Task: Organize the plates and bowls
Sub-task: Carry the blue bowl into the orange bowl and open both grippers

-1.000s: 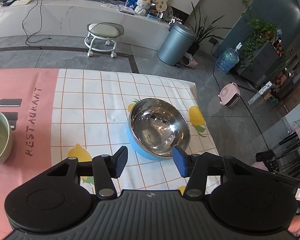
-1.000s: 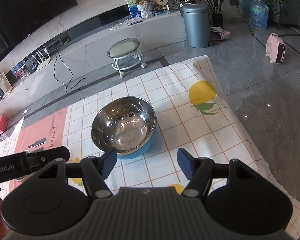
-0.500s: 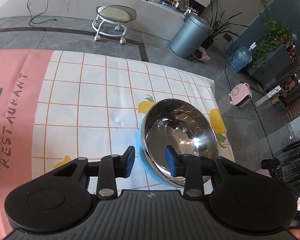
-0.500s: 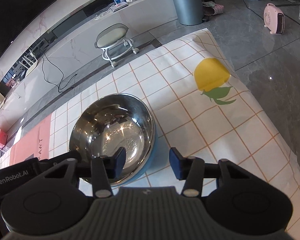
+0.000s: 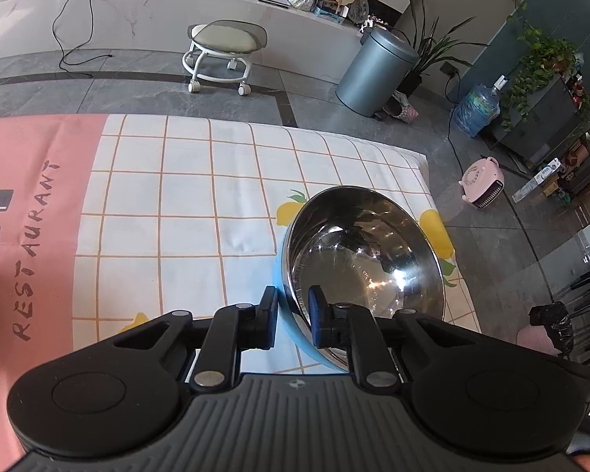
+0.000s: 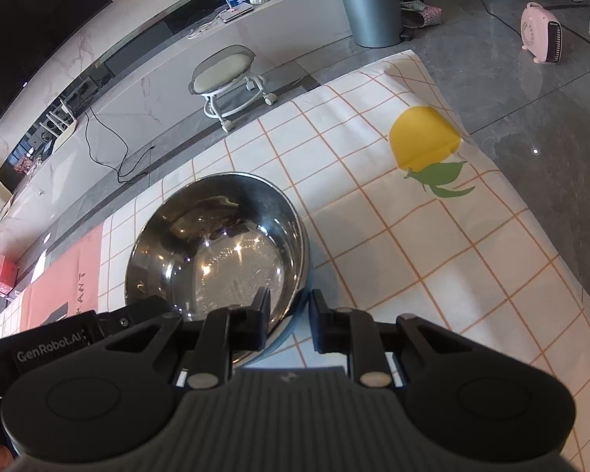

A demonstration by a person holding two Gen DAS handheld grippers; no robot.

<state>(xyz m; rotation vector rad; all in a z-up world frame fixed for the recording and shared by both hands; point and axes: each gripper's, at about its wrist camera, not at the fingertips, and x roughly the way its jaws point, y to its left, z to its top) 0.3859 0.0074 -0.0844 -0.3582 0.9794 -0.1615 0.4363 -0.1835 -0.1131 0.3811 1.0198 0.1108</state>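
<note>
Now both the left gripper [image 5: 293, 316] and right gripper [image 6: 289, 320] have just been closing on the steel bowl's [image 5: 364, 259] rim near the tablecloth's [image 5: 185, 196] corner, so a level two-handed lift looks next.

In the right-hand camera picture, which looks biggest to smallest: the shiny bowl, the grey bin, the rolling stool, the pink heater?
1. Steel bowl, though it is nearest the camera.
2. and 3. Grey bin and stool: too alike to rank.
4. Pink heater.

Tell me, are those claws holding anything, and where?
Both grip the steel bowl by its rim: left claw on the near left edge, right claw on the near right edge.
</note>
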